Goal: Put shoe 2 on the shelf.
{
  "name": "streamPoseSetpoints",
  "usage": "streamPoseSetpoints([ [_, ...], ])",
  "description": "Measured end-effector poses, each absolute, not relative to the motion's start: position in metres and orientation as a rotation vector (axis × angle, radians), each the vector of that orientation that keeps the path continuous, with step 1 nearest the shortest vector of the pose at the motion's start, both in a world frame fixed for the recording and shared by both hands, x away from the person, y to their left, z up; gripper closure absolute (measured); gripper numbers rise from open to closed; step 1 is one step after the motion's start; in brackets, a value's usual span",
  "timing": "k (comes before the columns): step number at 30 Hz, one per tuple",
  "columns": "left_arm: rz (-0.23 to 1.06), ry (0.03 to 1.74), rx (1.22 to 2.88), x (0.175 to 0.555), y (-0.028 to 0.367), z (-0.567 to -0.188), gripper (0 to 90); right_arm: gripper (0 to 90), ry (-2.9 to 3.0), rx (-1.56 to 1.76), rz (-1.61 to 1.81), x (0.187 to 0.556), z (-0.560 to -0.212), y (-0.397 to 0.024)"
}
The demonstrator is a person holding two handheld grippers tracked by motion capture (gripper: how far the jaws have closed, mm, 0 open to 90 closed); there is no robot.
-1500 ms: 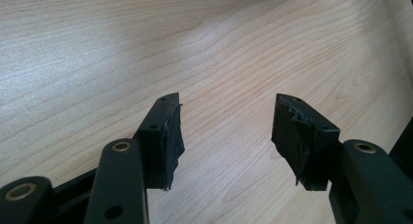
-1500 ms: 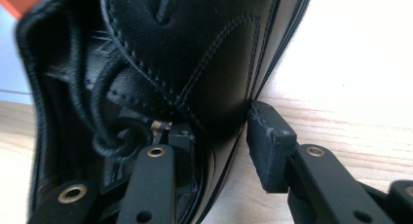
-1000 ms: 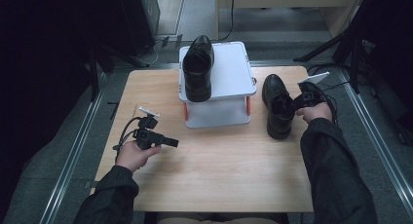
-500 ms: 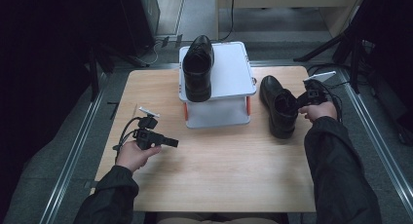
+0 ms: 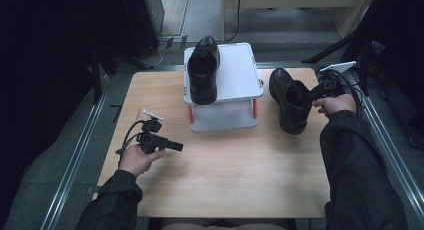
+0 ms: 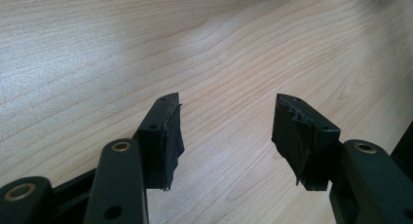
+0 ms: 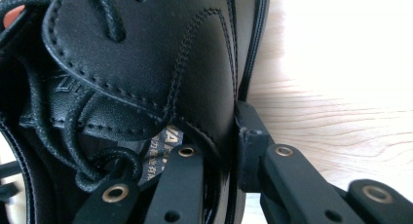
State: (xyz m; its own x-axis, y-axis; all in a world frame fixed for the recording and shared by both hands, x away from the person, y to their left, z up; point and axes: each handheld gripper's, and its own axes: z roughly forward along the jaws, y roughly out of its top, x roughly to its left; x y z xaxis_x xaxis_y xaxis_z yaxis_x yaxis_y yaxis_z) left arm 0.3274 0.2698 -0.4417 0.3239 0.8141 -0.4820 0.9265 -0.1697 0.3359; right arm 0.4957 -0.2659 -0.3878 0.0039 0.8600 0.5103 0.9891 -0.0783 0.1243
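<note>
A black leather lace-up shoe (image 5: 202,72) stands on a white raised stand (image 5: 240,75) at the back middle of the table. Its mate, a second black shoe (image 5: 287,97), is to the right of the stand with its heel end tipped up. My right gripper (image 5: 312,95) is shut on that shoe's side wall. In the right gripper view one jaw is inside the shoe (image 7: 146,63) and the other outside, with the right gripper (image 7: 221,146) clamping the leather; its jaws have just been closing. My left gripper (image 5: 177,146) rests low at the table's left, and the left gripper (image 6: 226,131) is open over bare wood.
The wooden table (image 5: 225,180) has free room in front of the stand and between the two hands. The stand has orange legs and a lower shelf. Metal floor rails run along both sides of the table, and a dark tripod stands at the back right.
The right hand has lifted the gripped shoe a little and shifted it slightly toward the back. The left hand and its gripper have stayed still.
</note>
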Motion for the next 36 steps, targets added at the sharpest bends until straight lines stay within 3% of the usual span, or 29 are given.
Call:
streamPoseSetpoints([
  [14, -0.253, 1.529, 2.005, 0.328, 0.271, -0.441, 43.5, 83.1, -1.910, -2.000, -0.774, 0.499, -0.310, -0.259],
  [23, -0.263, 1.527, 2.027, 0.330, 0.273, -0.443, 43.5, 83.2, -1.950, -1.984, -0.788, 0.511, -0.265, -0.233],
  [36, -0.290, 1.528, 2.010, 0.333, 0.275, -0.444, 43.4, 83.1, -2.023, -1.903, -0.755, 0.529, -0.251, -0.172],
])
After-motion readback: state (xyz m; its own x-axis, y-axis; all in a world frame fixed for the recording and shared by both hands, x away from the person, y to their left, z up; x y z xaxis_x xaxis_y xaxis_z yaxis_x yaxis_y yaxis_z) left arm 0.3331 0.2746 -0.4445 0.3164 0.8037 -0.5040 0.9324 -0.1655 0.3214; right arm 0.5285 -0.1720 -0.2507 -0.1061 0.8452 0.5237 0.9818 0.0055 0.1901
